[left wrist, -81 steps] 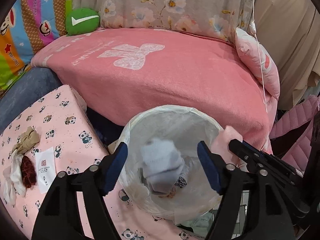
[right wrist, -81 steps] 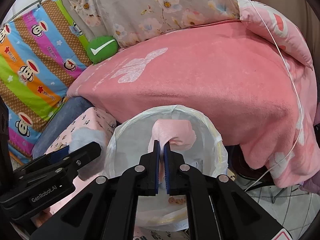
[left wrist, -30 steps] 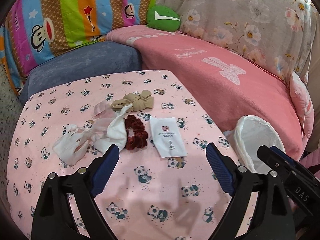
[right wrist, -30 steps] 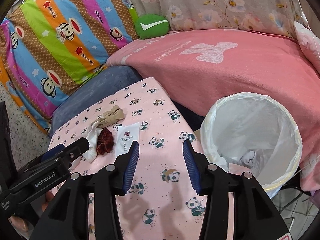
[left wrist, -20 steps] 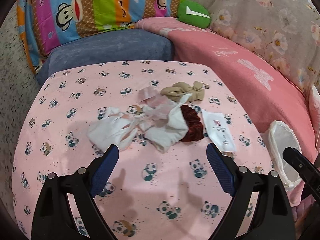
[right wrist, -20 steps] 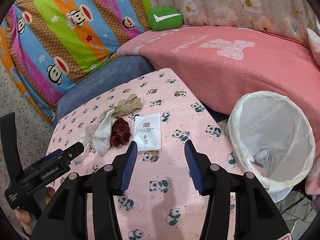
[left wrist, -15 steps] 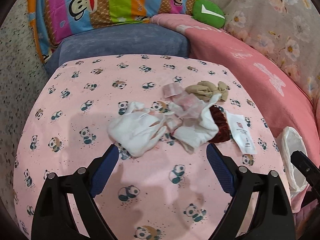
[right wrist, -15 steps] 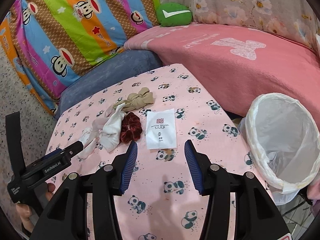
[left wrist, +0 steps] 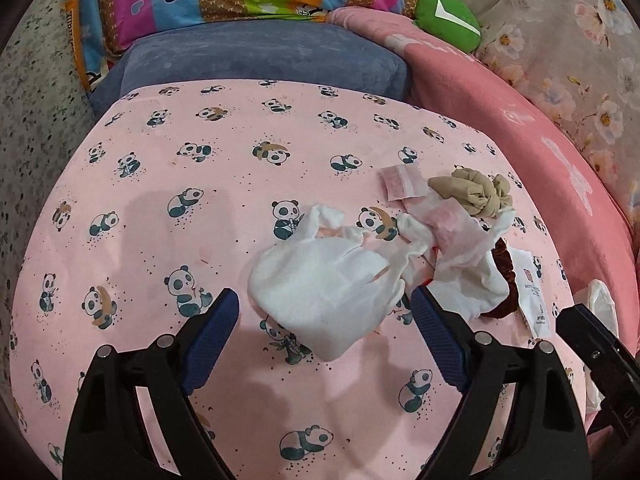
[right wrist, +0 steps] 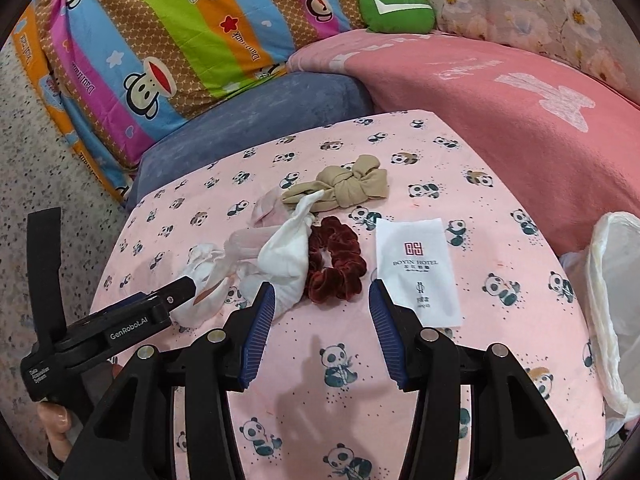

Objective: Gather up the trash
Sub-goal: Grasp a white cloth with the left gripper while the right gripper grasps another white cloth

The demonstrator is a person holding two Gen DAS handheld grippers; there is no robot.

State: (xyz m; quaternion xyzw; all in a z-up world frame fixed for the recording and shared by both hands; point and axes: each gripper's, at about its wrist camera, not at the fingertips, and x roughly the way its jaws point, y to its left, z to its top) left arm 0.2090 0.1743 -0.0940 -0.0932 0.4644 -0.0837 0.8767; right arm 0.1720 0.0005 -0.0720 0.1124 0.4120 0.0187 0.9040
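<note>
While the white glove (left wrist: 328, 284) lay flat on the panda-print cloth (left wrist: 200, 208), it sat at the left end of a small heap of scraps, its cuff end reaching between the blue pads of the left gripper (left wrist: 324, 320). That gripper's jaws stood wide apart and had just been closing a little, their pads not touching the glove. Just right of the glove lay a crumpled white rag (right wrist: 286, 252) overlapping a thin pinkish wrapper (left wrist: 402, 182), then a dark red scrunchie (right wrist: 336, 264), with a tan knotted headband (right wrist: 344, 186) behind them. A white hotel sachet (right wrist: 418, 272) lay flat beside the scrunchie, apart from it. The right gripper (right wrist: 322, 322) hung over bare cloth just short of the scrunchie, its jaws partly spread and holding nothing. At the cloth's right edge stood a bin with a white liner (right wrist: 608, 300). Behind were a blue cushion (right wrist: 260, 116), a pink blanket (right wrist: 520, 120) and a green cushion (right wrist: 396, 8).
</note>
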